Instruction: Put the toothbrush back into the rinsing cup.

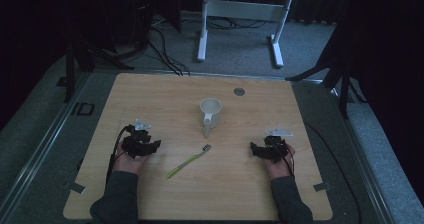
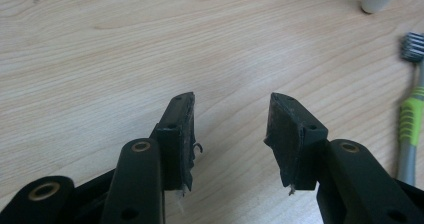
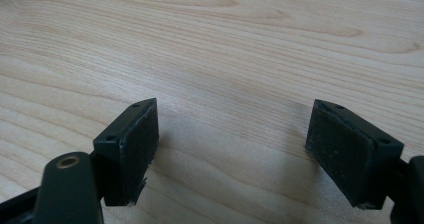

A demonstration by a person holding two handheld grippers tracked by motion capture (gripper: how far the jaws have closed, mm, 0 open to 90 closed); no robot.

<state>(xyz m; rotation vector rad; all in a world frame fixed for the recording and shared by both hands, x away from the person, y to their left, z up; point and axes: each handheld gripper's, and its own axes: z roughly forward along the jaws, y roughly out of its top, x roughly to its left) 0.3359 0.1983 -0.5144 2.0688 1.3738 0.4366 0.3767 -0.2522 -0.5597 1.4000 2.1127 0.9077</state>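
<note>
Both hands rested low on the counter [image 1: 165, 91], forearms in from the near edge, grey sleeves to the wrists. Left tool [image 1: 156, 145] lay at the left side, jaws pointed toward the middle, cable looping back along the forearm. Right tool [image 1: 254, 149] sat at the right side, jaws pointed inward toward the other. Each carried a grey plate on top.

In the left gripper view the left tool [image 2: 232, 134] stood with its jaws wide apart, bare wood between them, nothing gripped. In the right gripper view the right tool [image 3: 232, 149] was likewise spread wide, only wood grain between the pads, nothing held.

Toothbrush [image 1: 189, 160], green handle, lay flat between the two tools, nearer the left one, bristle head [image 1: 206, 147] angled up toward the mug. It touched neither tool. From the left gripper view the toothbrush [image 2: 410, 121] lay off to the side of the jaws, well clear of them.

Mug [image 1: 210, 111], white, stood upright past the toothbrush near the counter's centre, handle [image 1: 206, 128] toward the person.

Counter was pale wood with rounded corners, a small round grey disc [image 1: 239, 91] set near its far edge. Tape strips at the near corners. The room was dim: grey carpet, a white desk frame [image 1: 240, 19] beyond, black cables trailing over the floor, dark stands at either side.
</note>
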